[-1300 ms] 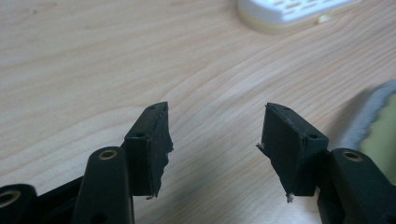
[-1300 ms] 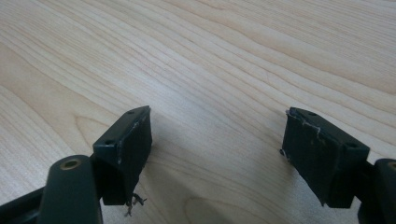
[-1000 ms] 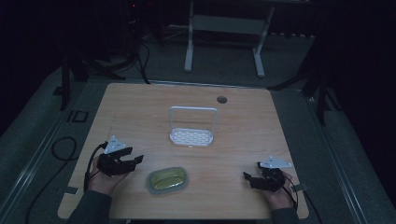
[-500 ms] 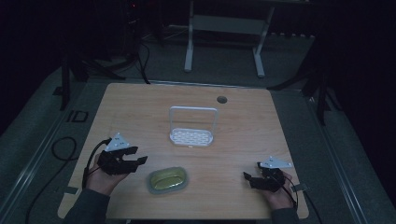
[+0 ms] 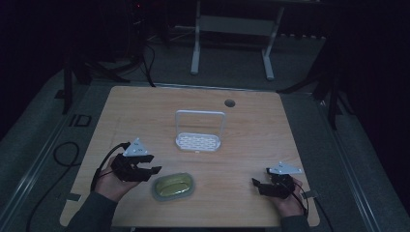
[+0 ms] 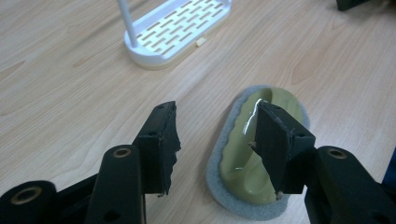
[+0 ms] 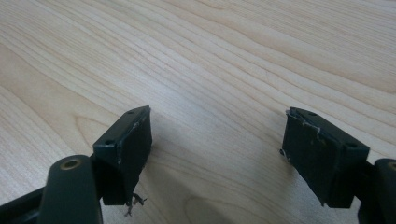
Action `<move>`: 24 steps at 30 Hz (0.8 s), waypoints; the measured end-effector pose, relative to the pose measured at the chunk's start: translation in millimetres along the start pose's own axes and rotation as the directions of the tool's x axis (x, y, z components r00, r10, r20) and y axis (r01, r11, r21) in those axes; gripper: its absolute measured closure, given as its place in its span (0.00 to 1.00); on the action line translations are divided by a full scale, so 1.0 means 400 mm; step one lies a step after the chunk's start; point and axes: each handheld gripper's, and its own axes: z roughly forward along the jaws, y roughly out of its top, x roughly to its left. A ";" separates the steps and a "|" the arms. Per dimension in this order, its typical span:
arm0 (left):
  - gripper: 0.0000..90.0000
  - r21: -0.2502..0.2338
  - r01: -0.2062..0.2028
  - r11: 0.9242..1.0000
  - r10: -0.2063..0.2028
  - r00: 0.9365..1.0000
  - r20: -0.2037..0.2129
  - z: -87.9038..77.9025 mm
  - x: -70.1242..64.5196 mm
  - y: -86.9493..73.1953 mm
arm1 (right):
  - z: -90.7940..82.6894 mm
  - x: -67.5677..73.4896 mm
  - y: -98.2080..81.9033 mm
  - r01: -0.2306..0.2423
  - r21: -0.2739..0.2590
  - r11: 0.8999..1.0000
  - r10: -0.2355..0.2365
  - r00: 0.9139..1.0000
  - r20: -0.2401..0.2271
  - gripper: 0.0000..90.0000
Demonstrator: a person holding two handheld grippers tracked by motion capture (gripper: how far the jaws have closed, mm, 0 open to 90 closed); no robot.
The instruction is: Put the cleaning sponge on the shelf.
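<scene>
An oval olive-green piece on a grey foam pad (image 5: 173,185) lies near the table's front edge. My left gripper (image 5: 152,164) hovers just left of it, pointing at it. In the left gripper view the green piece (image 6: 238,172) lies under the right-hand jaw of my left gripper (image 6: 215,121). Its jaws have just been closing but still stand apart, and the pads press on nothing. My right gripper (image 5: 256,186) rests open at the front right, with bare wood between the jaws of that gripper (image 7: 219,126).
A white slotted tray with a hoop handle (image 5: 198,140) stands at the table's middle, and the same tray (image 6: 177,28) lies beyond the left jaws. A round cable hole (image 5: 229,103) sits near the wooden table's far edge (image 5: 193,89). Cables trail off the left side.
My left gripper has risen a little and shifted right toward the green piece, and its jaws stand closer together. The right gripper has kept still.
</scene>
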 end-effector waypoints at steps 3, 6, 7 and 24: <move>0.55 0.013 -0.017 1.000 0.017 1.000 0.008 0.005 -0.005 0.008 | 0.000 0.000 0.000 0.000 0.000 1.000 0.000 1.000 0.000 0.26; 0.55 0.027 -0.036 0.999 0.035 0.999 0.016 0.013 -0.013 0.018 | 0.000 0.000 0.000 0.000 0.000 1.000 0.000 1.000 0.000 0.26; 0.55 0.034 -0.043 0.998 0.043 0.999 0.021 0.017 -0.014 0.021 | 0.000 0.000 0.000 0.000 0.000 1.000 0.000 1.000 0.000 0.26; 0.54 0.110 -0.133 0.985 0.127 0.990 0.062 0.050 -0.038 0.067 | 0.000 0.000 0.000 0.000 0.000 1.000 0.000 1.000 0.000 0.26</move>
